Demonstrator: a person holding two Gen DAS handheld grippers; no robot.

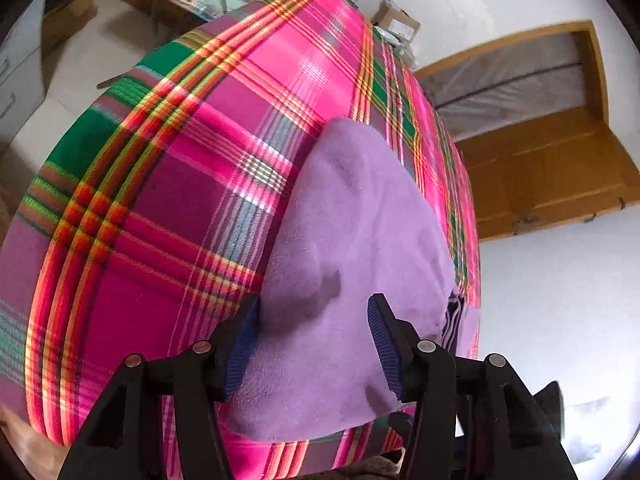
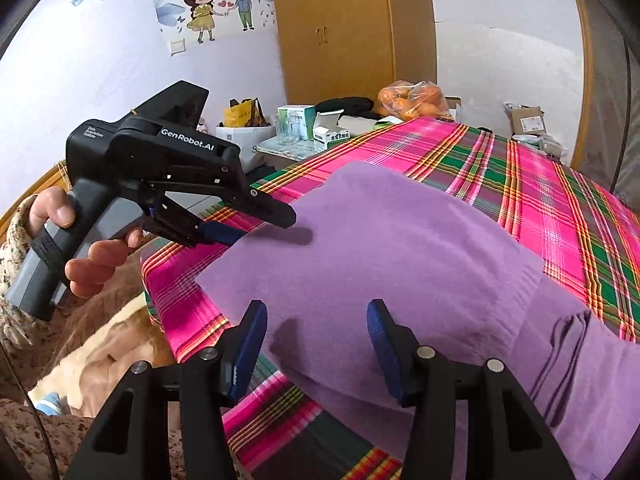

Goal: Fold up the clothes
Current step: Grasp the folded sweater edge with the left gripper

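A folded lilac fleece garment (image 2: 400, 248) lies on a table with a pink, green and orange plaid cloth (image 2: 560, 208). It also shows in the left wrist view (image 1: 352, 240) on the same cloth (image 1: 160, 208). My left gripper (image 1: 314, 340) is open, its jaws astride the garment's near edge. From the right wrist view it (image 2: 256, 222) sits at the garment's left edge, one finger above the fabric and one below. My right gripper (image 2: 316, 344) is open just above the garment's near edge, holding nothing.
Boxes (image 2: 298, 122), a yellow bag (image 2: 240, 114) and a bag of oranges (image 2: 412, 100) crowd the far end of the table. A wooden cabinet (image 2: 340, 32) stands behind. A cardboard box (image 2: 528, 120) sits at the far right. A wooden door (image 1: 540, 152) shows in the left wrist view.
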